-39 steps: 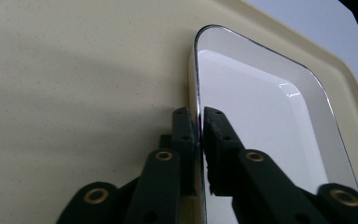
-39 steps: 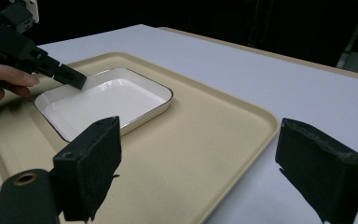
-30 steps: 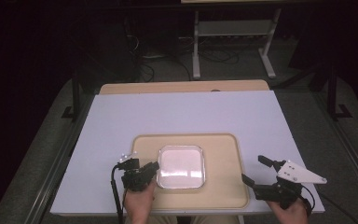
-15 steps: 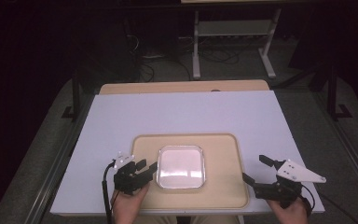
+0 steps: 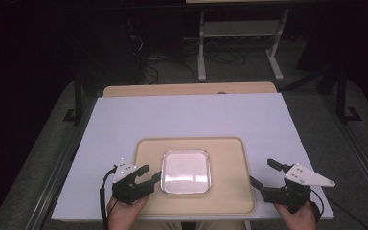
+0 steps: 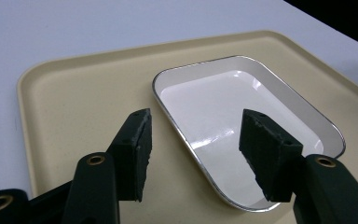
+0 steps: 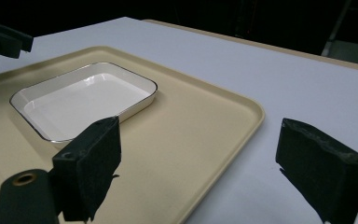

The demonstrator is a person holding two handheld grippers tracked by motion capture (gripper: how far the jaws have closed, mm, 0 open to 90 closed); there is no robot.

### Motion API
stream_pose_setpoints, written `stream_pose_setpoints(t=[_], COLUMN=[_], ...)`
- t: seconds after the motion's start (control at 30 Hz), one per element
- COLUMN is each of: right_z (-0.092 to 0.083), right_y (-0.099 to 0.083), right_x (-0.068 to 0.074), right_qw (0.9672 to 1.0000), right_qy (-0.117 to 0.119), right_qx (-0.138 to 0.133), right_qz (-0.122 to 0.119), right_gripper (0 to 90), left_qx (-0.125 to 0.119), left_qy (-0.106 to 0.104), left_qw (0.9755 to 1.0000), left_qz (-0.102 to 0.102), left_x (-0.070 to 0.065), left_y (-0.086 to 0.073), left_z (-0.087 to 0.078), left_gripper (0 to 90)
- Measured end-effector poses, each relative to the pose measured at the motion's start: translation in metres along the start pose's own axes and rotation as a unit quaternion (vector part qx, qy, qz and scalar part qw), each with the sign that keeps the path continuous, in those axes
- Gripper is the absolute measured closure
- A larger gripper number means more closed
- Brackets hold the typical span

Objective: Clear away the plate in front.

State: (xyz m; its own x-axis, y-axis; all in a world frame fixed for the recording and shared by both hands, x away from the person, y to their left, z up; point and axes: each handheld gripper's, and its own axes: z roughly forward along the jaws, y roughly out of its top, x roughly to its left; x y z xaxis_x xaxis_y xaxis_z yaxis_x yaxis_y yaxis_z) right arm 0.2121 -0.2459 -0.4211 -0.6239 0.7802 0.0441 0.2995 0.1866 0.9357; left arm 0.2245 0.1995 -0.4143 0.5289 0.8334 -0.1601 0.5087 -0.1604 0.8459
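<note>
— Since a second ago your left gripper [image 5: 149, 173] has drawn back from the white dish [image 5: 187, 171], and its jaws have just been opening; nothing sits between them now.

— How will that dish handle?

— It looks like glazed or enamelled ware with a thin dark rim: stiff, smooth, probably slippery and liable to chip. You'd best pinch the rim wall on the near left side, one pad inside and one outside.

— Where is it from my tongs?

— Just ahead of your left jaws, a little to their right, apart from the pads [image 6: 137, 144]. It rests flat in the middle of the beige tray [image 5: 230, 201]. Your right gripper [image 5: 263, 175] stands spread wide and empty at the tray's right edge, well off from the dish, over the white table [image 5: 196, 115].
</note>
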Motion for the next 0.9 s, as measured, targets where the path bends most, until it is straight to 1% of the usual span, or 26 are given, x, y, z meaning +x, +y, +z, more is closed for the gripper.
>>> stream_pose_setpoints(t=[0.1,0.17,0.23,0.33,0.4,0.47,0.53,0.63,0.77,0.83,0.9], right_z=[0.0,0.0,-0.001,-0.001,0.0,0.0,0.0,0.0,0.001,0.001,0.001], right_y=[0.0,0.0,0.0,0.0,0.0,0.0,0.0,0.0,0.0,0.0,0.0], right_x=[0.0,0.0,0.0,0.0,0.0,0.001,0.0,0.0,0.0,0.0,0.0], right_qw=[1.0,1.0,1.0,1.0,1.0,1.0,1.0,1.0,1.0,1.0,1.0], right_qy=[-0.001,-0.002,-0.003,-0.003,-0.003,-0.003,-0.004,-0.005,-0.005,-0.005,-0.005], right_qx=[0.001,0.0,0.0,0.0,0.001,0.002,0.003,0.003,0.004,0.004,0.004], right_qz=[-0.001,-0.001,-0.001,-0.001,-0.001,0.0,0.001,0.002,0.002,0.002,0.002], right_gripper=[13.2,13.1,13.2,13.2,13.2,13.2,13.1,13.2,13.2,13.2,13.1], left_qx=[-0.002,-0.007,-0.012,-0.02,-0.021,-0.023,-0.023,-0.03,-0.031,-0.028,-0.033], left_qy=[-0.008,-0.014,-0.017,-0.022,-0.028,-0.032,-0.037,-0.048,-0.059,-0.069,-0.072], left_qw=[0.9999,0.9998,0.9996,0.9993,0.9991,0.9986,0.9982,0.9971,0.9957,0.995,0.9944], left_qz=[0.008,0.01,0.018,0.022,0.026,0.036,0.04,0.05,0.065,0.067,0.07], left_x=[0.0,0.001,0.002,0.004,0.005,0.007,0.008,0.01,0.013,0.015,0.017], left_y=[0.0,-0.001,-0.002,-0.002,-0.002,-0.002,-0.002,-0.001,0.001,0.003,0.003], left_z=[-0.002,-0.004,-0.006,-0.01,-0.013,-0.015,-0.017,-0.021,-0.024,-0.026,-0.028], left_gripper=[41.1,39.7,38.6,35.3,34.1,32.3,29.5,28.1,25.7,24.9,24.4])
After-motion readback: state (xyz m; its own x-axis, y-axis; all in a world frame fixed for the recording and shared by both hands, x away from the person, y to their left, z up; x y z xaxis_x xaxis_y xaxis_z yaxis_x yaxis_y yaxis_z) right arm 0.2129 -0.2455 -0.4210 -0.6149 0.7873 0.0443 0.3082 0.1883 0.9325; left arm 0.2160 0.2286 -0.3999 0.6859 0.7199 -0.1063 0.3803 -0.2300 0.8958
